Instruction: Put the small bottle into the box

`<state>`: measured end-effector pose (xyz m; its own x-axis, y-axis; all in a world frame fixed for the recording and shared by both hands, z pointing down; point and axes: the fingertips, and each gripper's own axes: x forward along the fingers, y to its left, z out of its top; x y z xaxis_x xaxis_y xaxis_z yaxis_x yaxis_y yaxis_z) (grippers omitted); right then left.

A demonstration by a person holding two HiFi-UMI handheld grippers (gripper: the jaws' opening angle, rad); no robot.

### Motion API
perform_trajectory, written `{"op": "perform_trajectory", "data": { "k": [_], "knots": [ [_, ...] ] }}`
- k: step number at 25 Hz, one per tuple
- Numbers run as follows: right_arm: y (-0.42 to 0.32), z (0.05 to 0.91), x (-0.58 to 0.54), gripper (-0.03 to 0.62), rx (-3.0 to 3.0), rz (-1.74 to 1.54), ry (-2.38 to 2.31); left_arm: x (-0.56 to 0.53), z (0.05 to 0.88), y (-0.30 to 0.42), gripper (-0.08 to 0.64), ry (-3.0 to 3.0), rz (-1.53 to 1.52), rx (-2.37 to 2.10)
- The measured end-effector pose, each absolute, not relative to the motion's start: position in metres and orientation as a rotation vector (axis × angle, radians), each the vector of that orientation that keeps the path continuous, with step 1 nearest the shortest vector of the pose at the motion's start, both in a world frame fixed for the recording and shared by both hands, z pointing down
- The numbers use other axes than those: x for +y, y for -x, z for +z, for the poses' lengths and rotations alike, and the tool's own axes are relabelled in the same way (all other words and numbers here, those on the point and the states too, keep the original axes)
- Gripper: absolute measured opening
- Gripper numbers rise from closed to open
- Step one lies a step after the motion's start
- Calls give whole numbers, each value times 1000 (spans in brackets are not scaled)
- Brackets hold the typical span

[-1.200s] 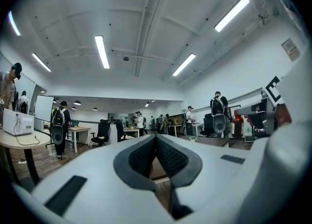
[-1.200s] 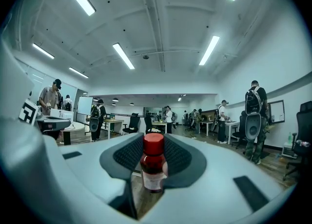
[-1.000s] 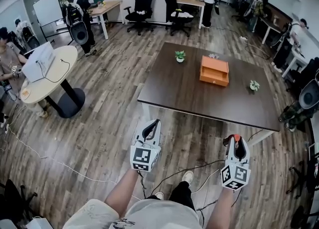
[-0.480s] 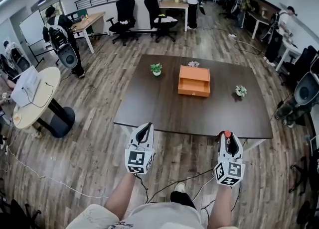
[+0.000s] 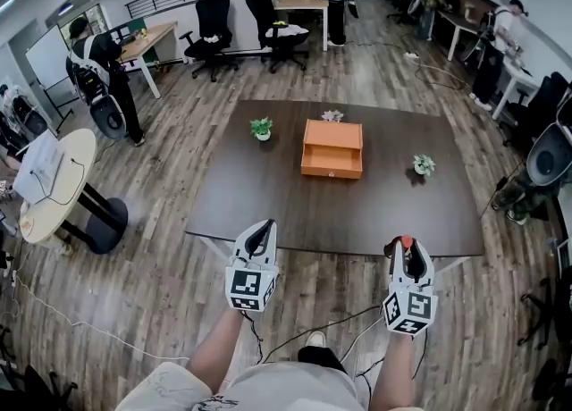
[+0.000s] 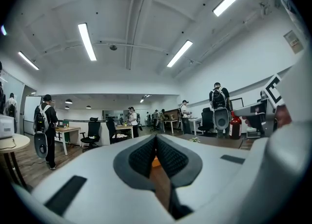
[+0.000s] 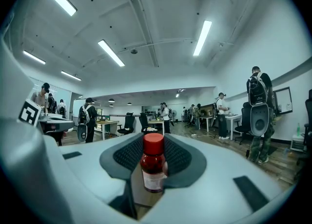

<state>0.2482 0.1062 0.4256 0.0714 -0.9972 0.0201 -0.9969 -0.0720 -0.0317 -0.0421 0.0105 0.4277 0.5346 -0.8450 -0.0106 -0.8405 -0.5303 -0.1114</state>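
Nearest us, the right hand-held gripper (image 5: 407,255) pinches the small bottle (image 7: 154,167) upright by its body, red cap on top. The left hand-held gripper (image 5: 261,235) is pressed together on nothing. Both hang at the near edge of the table (image 5: 268,195). The box (image 5: 332,148) sits farther off, mid-table, seemingly with a shut drawer facing us. We judge the left one should open it first, keeping the bottle level meanwhile.

Dark desk (image 5: 268,208) mid-view on wood floor (image 5: 179,141). Small potted plants on desk: left plant (image 5: 261,128) at 10 o'clock, middle plant (image 5: 332,115) at 12, right plant (image 5: 423,165) at 3. Round white table (image 5: 55,214) at 9 o'clock, well apart. Black office chairs (image 5: 212,20) beyond, at 11 o'clock.
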Motion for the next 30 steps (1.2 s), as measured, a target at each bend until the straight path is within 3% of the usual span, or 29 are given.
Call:
{"op": "perform_trajectory", "data": {
  "k": [13,30],
  "knots": [
    [-328,434,54,129,2108,-103,2284,-41,430,-42,3,2662,-112,1429],
    [-328,447,-86,129,2177,-86,2261,-170,451,-44,3,2663,-77,1481]
  ]
}}
